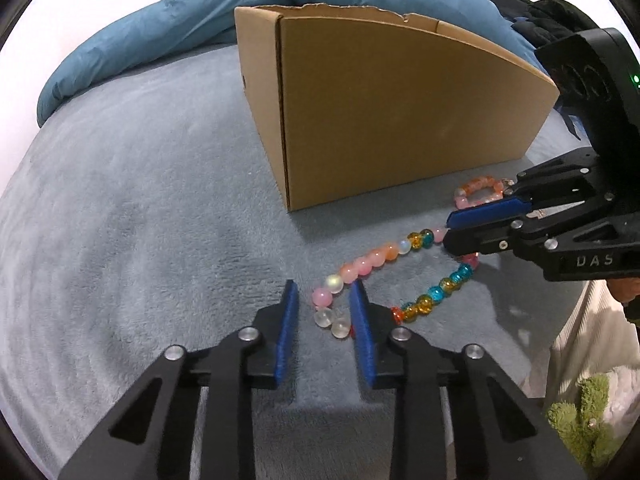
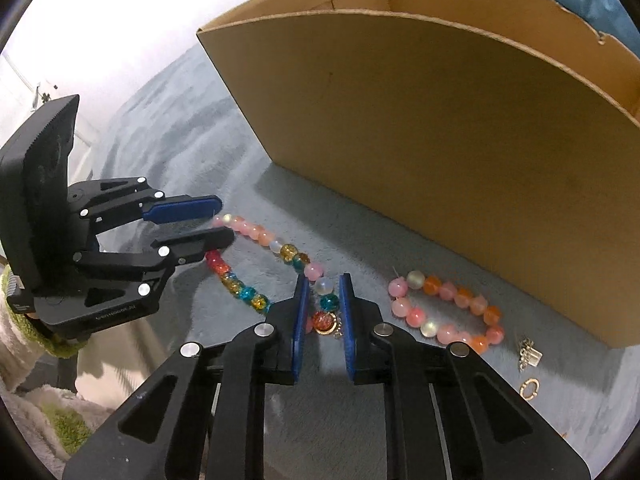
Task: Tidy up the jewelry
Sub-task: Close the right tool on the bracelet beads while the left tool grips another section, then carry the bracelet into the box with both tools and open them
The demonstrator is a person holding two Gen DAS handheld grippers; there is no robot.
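long bead necklace (image 1: 384, 276) lies stretched on the grey blanket (image 1: 140, 220), just in front of the cardboard box (image 1: 400, 120). my left tongs (image 1: 324, 304) are clenched on its pale-bead end; my right tongs (image 2: 323, 300) are clenched on the other end, by a gold-rimmed pendant (image 2: 325, 323). pink-orange bracelet (image 2: 448, 312) lies just beside, apart from both. small gold pieces (image 2: 530, 360) near the box corner.

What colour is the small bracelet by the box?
Pink and orange beads, a few pale frosted ones; the bracelet shows best in the right wrist view.
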